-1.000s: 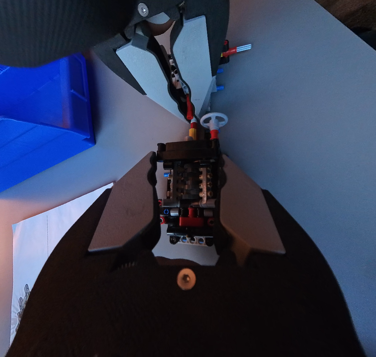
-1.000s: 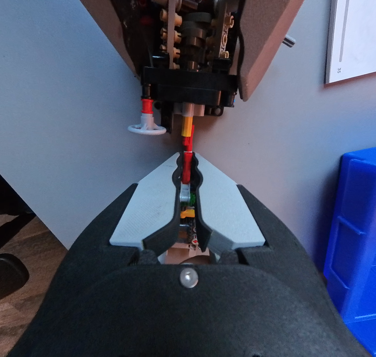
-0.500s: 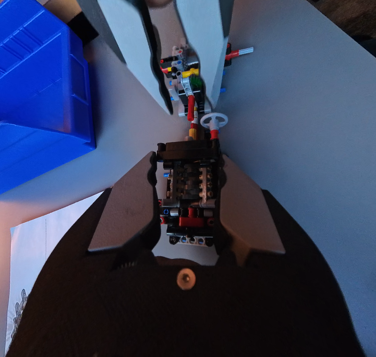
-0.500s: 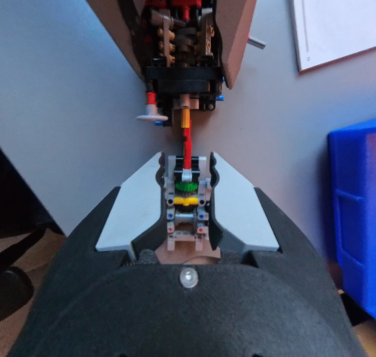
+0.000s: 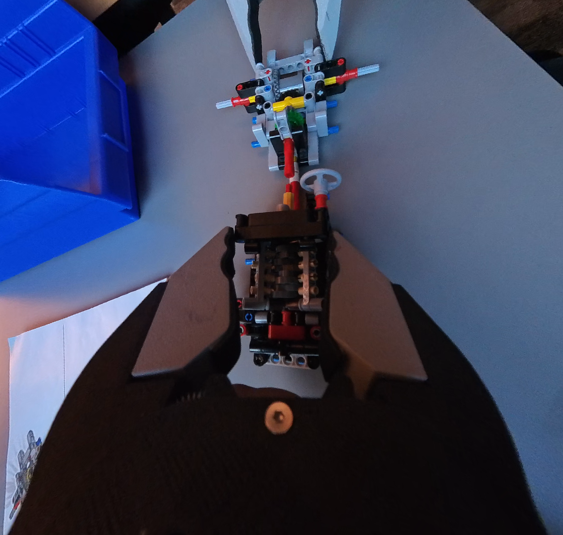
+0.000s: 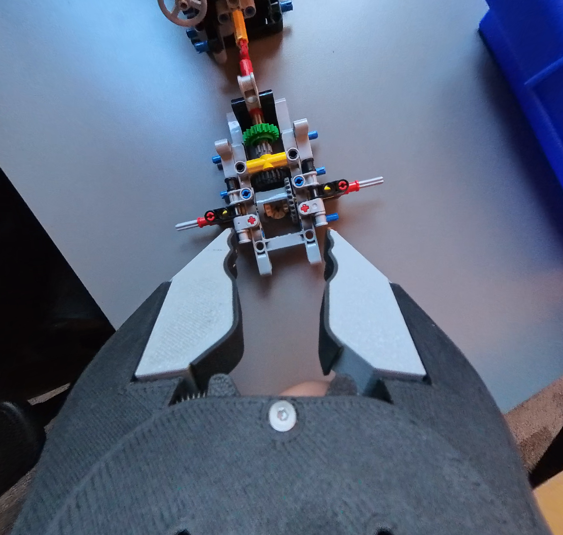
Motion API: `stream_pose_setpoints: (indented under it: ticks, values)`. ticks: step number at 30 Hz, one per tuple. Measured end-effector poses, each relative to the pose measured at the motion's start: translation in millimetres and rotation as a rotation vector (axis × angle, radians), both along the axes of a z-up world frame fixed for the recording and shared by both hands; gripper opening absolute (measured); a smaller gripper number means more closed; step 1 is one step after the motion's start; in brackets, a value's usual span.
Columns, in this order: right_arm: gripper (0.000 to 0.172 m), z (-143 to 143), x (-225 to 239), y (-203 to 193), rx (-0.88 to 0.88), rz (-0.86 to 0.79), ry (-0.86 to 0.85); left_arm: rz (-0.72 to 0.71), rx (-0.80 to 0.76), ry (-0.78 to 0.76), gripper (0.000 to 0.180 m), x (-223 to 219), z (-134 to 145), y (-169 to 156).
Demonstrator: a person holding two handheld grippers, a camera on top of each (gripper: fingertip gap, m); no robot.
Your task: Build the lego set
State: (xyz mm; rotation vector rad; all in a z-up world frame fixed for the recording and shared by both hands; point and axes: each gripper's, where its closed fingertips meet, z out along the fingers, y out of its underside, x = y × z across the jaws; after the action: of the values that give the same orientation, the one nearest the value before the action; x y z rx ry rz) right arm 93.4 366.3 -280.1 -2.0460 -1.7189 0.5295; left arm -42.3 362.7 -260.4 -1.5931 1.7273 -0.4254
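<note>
Two tools face each other along one line on the grey worktop (image 5: 457, 185): the left tool (image 5: 281, 246) pinches a black brick gearbox block (image 5: 281, 276), while beyond it the right tool (image 6: 280, 240) stands spread, its fingers astride but apart from the grey brick axle frame (image 6: 268, 191).

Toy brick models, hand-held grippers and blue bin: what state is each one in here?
Left hand-held gripper: shut on the black brick assembly, pads against its sides.
Black brick assembly: gripped, on the grey table.
Right hand-held gripper: open, fingers clear of the grey brick assembly.
Grey brick assembly: lying free on the table, joined to the black one by a red shaft.
Blue bin: standing aside, untouched.
</note>
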Motion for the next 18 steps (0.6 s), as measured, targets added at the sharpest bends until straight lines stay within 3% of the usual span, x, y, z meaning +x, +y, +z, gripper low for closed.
stream_pose_setpoints:
  ticks: [6,11,18]
  values:
    - [0.057,10.4,9.2,3.1,0.034,0.018,0.031,0.007,-0.007,-0.002,0.059,0.3,0.0,0.4]
    - [0.059,-1.8,16.6,6.3,0.051,0.037,-0.019,-0.001,-0.029,0.002,0.059,0.2,-0.5,-2.2]
    - [0.044,-9.9,11.1,3.5,0.069,0.080,-0.022,0.004,-0.050,0.003,0.059,1.6,-0.9,-4.9]
